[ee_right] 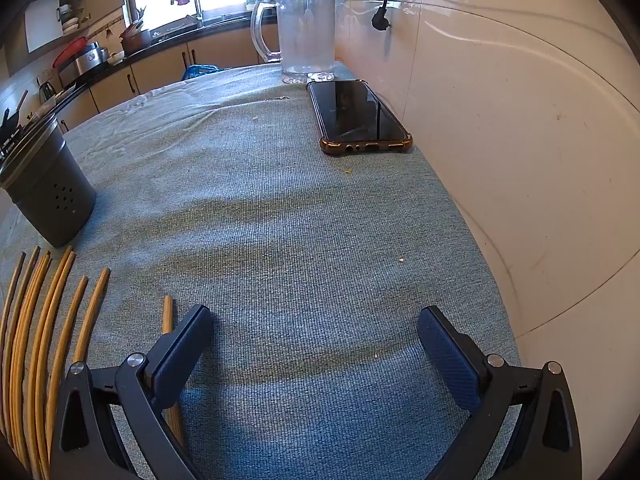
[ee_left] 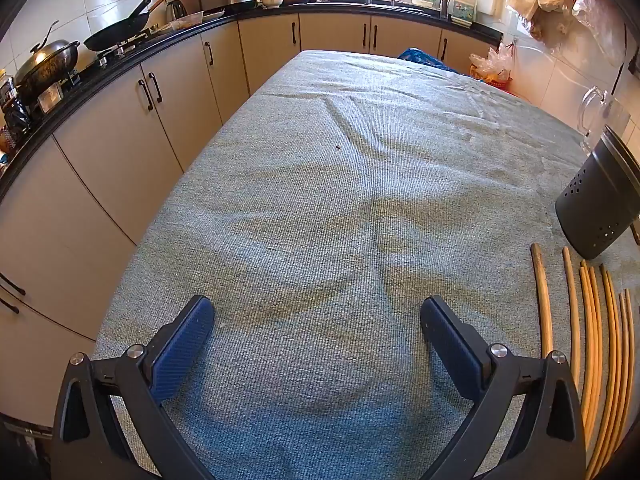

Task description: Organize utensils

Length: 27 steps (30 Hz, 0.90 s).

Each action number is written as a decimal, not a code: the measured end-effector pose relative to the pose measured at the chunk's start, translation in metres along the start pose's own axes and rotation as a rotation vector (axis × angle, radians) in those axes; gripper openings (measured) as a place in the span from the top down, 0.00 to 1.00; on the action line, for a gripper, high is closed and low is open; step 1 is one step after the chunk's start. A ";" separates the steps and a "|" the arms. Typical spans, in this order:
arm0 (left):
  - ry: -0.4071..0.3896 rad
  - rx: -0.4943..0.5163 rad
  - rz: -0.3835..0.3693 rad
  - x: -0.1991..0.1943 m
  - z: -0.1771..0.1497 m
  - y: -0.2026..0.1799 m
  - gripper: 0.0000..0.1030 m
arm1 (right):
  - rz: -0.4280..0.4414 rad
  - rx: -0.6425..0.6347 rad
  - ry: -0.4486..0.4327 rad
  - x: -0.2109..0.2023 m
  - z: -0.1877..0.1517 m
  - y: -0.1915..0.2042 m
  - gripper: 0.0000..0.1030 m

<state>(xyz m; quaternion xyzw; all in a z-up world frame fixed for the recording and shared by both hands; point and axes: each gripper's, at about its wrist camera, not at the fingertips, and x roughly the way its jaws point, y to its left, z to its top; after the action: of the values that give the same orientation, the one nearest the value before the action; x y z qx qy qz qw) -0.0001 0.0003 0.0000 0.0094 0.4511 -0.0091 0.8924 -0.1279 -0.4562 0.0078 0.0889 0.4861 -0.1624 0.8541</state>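
Several wooden chopsticks (ee_left: 592,340) lie side by side on the grey-green tablecloth (ee_left: 340,200), at the right edge of the left wrist view and the left edge of the right wrist view (ee_right: 44,320). A dark grey perforated utensil holder (ee_left: 600,200) stands upright just beyond them; it also shows in the right wrist view (ee_right: 44,192). My left gripper (ee_left: 318,336) is open and empty, left of the chopsticks. My right gripper (ee_right: 316,344) is open and empty, right of them; one chopstick (ee_right: 168,320) lies by its left finger.
A black phone (ee_right: 358,116) in a brown case lies near the white wall (ee_right: 520,160). A clear glass mug (ee_right: 304,32) stands behind it. Kitchen cabinets (ee_left: 120,140) and a counter with woks run along the left of the table.
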 end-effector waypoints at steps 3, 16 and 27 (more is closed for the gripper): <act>-0.001 -0.001 0.002 -0.002 -0.002 0.002 0.00 | 0.002 0.002 0.004 0.001 -0.002 0.001 0.00; -0.209 -0.006 0.047 -0.120 -0.022 -0.018 0.00 | 0.013 -0.012 0.034 0.007 -0.001 0.007 0.00; -0.421 0.057 0.079 -0.203 -0.063 -0.058 0.00 | -0.037 0.078 -0.221 -0.107 -0.057 -0.011 0.05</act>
<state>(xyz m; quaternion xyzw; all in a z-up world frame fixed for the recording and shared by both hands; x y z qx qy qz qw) -0.1730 -0.0541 0.1255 0.0502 0.2537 0.0117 0.9659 -0.2280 -0.4281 0.0704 0.0949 0.3840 -0.2058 0.8951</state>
